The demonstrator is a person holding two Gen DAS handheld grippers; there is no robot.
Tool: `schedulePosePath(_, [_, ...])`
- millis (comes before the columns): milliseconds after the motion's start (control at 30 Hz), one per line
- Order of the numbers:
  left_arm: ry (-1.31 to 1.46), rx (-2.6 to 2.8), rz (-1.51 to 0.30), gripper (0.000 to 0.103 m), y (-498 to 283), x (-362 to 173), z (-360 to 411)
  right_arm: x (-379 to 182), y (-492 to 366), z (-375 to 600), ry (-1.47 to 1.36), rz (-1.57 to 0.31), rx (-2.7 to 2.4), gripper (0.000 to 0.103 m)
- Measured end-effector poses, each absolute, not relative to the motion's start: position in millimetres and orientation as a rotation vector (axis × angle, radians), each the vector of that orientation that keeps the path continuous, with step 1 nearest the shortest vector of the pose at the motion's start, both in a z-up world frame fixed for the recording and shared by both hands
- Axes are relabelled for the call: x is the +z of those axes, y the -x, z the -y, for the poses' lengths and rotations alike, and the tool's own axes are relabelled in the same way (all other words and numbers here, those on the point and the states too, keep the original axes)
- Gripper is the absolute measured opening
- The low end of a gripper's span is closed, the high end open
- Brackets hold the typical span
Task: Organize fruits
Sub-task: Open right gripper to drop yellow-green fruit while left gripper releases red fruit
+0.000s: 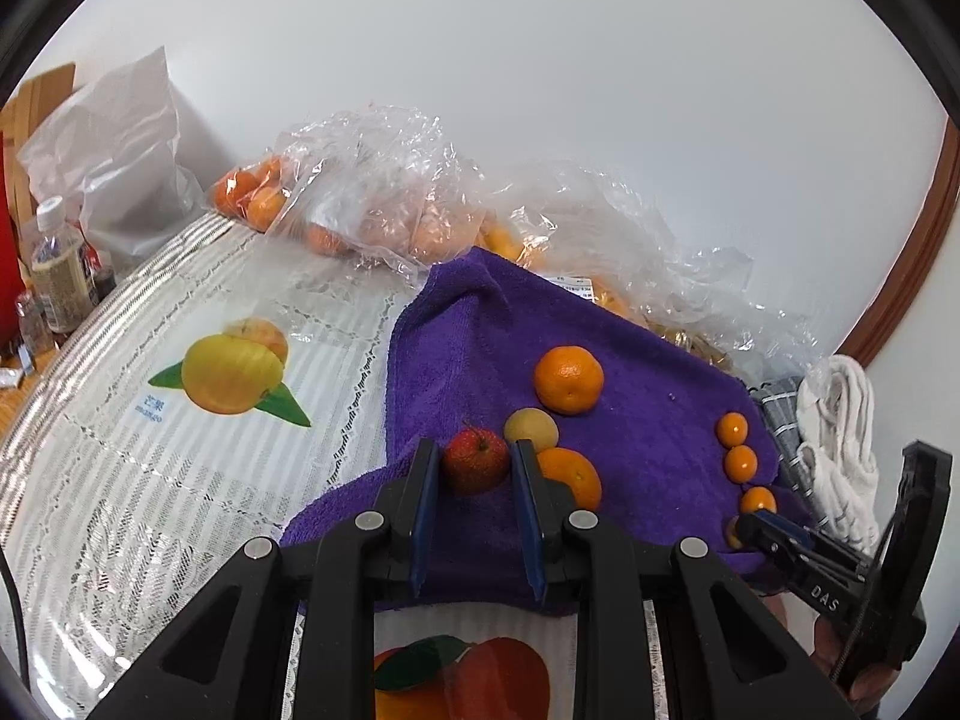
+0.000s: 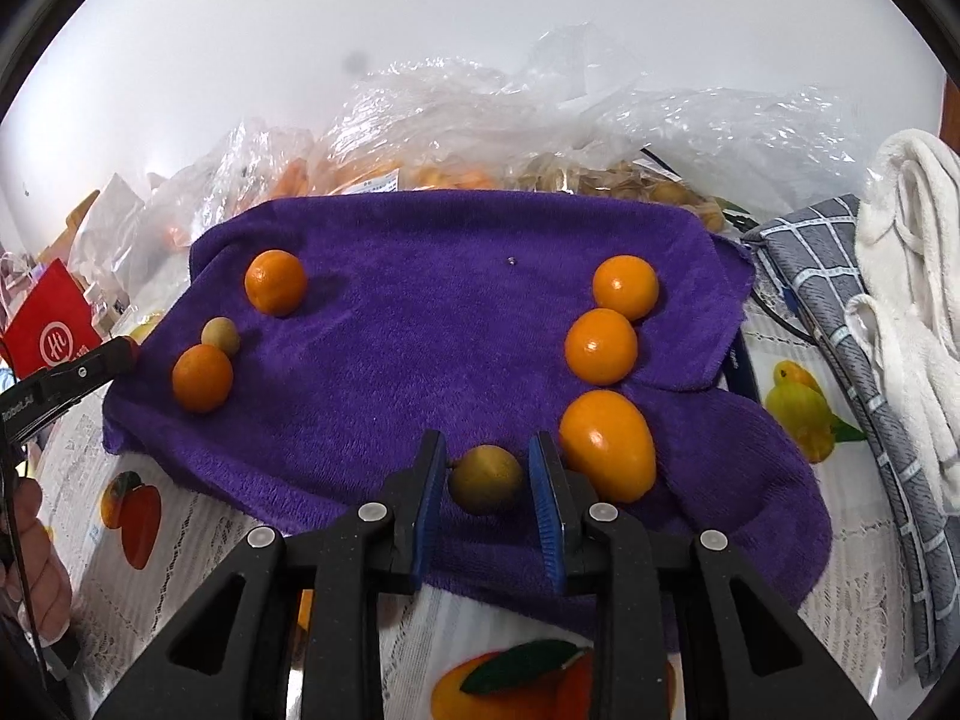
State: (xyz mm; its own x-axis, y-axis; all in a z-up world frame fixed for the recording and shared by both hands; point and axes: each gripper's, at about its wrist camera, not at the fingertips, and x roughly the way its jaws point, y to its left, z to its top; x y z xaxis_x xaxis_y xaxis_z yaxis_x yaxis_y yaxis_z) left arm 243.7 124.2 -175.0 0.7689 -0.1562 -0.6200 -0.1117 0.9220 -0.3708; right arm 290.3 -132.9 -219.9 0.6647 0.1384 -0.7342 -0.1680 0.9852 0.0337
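Fruits laid out by kind on the purple towel [image 2: 390, 300] spread over the table [image 1: 180, 450]; sorting well under way, by the look of it, but not finished. Toward the towel's left edge, two mandarins [image 2: 276, 282] and one yellow-brown fruit [image 2: 220, 336], the latter touching the nearer mandarin. Along the right edge, a row of three kumquats [image 2: 601, 346], close together. Just beside the nearest kumquat, a second yellow-brown fruit [image 2: 486, 477], low over the towel between the pads of the right tool [image 2: 487, 441]: jaws drawn in narrow around it, one pad against the skin, contact at the other hard to make out. Left tool [image 1: 475, 450] clamped tight on a small red fruit [image 1: 474, 459], just beside the mandarin group. Count on the towel, then: two mandarins, three kumquats, two yellow-brown fruits, one red fruit. Probably left to do: setting down the two held pieces, perhaps bringing the yellow-brown pair together. Behind the towel, several clear plastic bags [image 1: 372, 180] with more orange fruit inside, too crumpled to count, apparently unsorted.
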Motion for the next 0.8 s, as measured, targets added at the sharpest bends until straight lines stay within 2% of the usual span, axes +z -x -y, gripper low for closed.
schedulePosePath(167, [0.408,-0.034,-0.692,0.023,-244,-176,-123,-211,-274,134,0.052,-0.784,0.182,0.040])
schedulePosePath(433, [0.300,-0.044,-0.668,0.023,-238,-168,-101,-209,-269,137,0.055,-0.794,0.173,0.040])
schedulePosePath(633, [0.251,-0.046,-0.725,0.023,-244,-175,-89,-209,-266,138,0.065,-0.794,0.151,0.040])
schedulePosePath(800, [0.268,-0.046,-0.730,0.023,-244,-176,-91,-206,-258,140,0.082,-0.787,0.128,0.046])
